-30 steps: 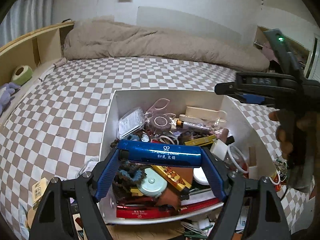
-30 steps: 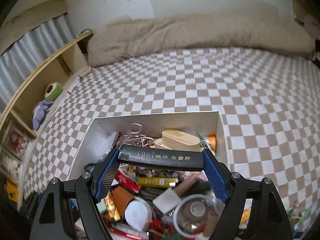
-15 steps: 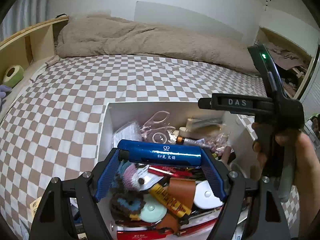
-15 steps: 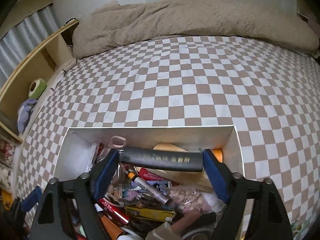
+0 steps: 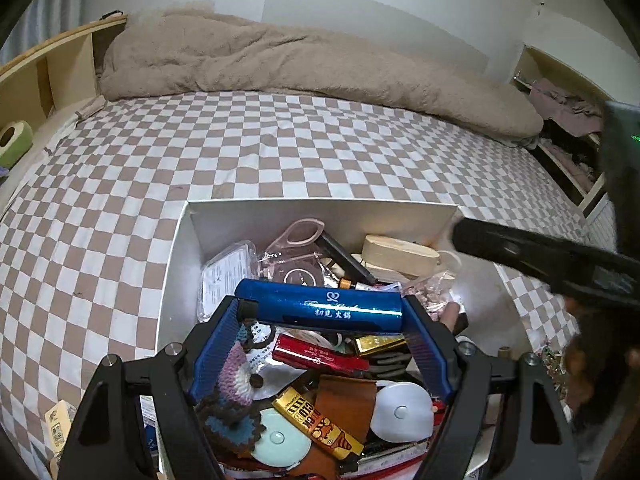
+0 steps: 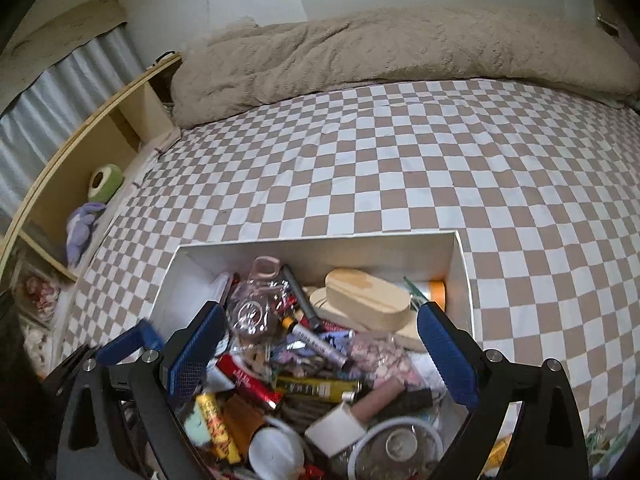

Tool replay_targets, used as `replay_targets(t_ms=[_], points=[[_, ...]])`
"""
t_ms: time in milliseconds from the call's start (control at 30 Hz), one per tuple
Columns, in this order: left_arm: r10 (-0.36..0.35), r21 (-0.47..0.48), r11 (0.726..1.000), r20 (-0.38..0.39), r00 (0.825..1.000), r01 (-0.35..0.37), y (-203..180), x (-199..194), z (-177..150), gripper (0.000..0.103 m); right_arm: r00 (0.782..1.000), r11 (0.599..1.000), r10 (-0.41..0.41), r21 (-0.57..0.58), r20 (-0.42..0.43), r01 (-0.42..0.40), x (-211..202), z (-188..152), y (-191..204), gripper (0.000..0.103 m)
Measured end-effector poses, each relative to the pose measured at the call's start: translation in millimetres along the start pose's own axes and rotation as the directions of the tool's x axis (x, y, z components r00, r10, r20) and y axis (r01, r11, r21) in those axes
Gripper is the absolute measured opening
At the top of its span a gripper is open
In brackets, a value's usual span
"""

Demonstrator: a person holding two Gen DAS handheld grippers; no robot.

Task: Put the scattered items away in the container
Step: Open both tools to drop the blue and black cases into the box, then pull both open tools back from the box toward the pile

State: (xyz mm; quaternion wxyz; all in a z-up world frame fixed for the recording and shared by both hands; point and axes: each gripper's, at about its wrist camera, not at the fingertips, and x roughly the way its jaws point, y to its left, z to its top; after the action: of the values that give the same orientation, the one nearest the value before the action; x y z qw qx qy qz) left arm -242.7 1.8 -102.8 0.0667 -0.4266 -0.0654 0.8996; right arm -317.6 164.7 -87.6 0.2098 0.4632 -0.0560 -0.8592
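Gone from the right gripper (image 6: 320,344): the dark tube; jaws opening, nothing between them. Left gripper (image 5: 320,316) clamped end to end on blue tube (image 5: 318,307), lying crosswise, directly above the box (image 5: 180,264) on the bed. Left nearer to dropping.

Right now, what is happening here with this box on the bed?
A person is tidying small items into a white cardboard box on the checkered bed sheet. The left claw is shut on a shiny blue tube, held above the box's clutter. The right claw is opening, with nothing between its pads, over the same full box.
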Motion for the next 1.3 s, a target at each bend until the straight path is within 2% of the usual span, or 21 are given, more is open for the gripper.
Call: replay_targets(t_ms=[200, 267, 333, 367, 467, 733, 1133, 1300], points=[[0.012, -0.019, 1.000, -0.051, 0.999, -0.013, 4.4, 16.8, -1.4, 0.080, 0.999, 0.999, 0.040, -0.033, -0.014, -0.041, -12.2, -9.4, 8.8, 0.097], [-0.009, -0.027, 1.000, -0.073, 0.997, 0.007, 5.5, 22.0, -2.5, 0.080, 0.999, 0.998, 0.047, -0.038, -0.015, -0.048, -15.2, -11.8, 9.9, 0.097], [-0.037, -0.034, 0.999, -0.087, 0.995, 0.034, 5.6, 25.5, -3.7, 0.091, 0.998, 0.997, 0.061, -0.038, -0.019, -0.062, -16.2, -13.4, 10.0, 0.097], [-0.031, -0.035, 0.999, -0.081, 0.996, 0.028, 5.2, 25.0, -4.1, 0.103, 0.998, 0.997, 0.065, -0.036, -0.021, -0.066, -15.7, -13.4, 10.8, 0.097], [-0.002, -0.023, 1.000, -0.063, 0.998, 0.001, 2.3, 19.7, -5.0, 0.103, 0.997, 0.997, 0.070, -0.034, -0.024, -0.071, -15.5, -16.6, 11.3, 0.097], [0.021, -0.007, 1.000, -0.035, 0.999, -0.021, -1.8, -4.2, -4.3, 0.103, 0.998, 0.998, 0.064, -0.021, -0.024, -0.065, -22.6, -22.7, 9.0, 0.097], [0.058, 0.018, 0.998, 0.007, 0.998, -0.058, -6.9, -40.2, -11.9, 0.103, 0.998, 0.998, 0.053, -0.033, 0.018, -0.052, -60.9, -33.5, 11.7, 0.097], [0.056, 0.022, 0.998, 0.022, 0.998, -0.057, -8.3, -57.8, -17.1, 0.103, 0.999, 0.998, 0.022, -0.063, 0.029, -0.020, -73.1, -44.5, 15.9, 0.097]])
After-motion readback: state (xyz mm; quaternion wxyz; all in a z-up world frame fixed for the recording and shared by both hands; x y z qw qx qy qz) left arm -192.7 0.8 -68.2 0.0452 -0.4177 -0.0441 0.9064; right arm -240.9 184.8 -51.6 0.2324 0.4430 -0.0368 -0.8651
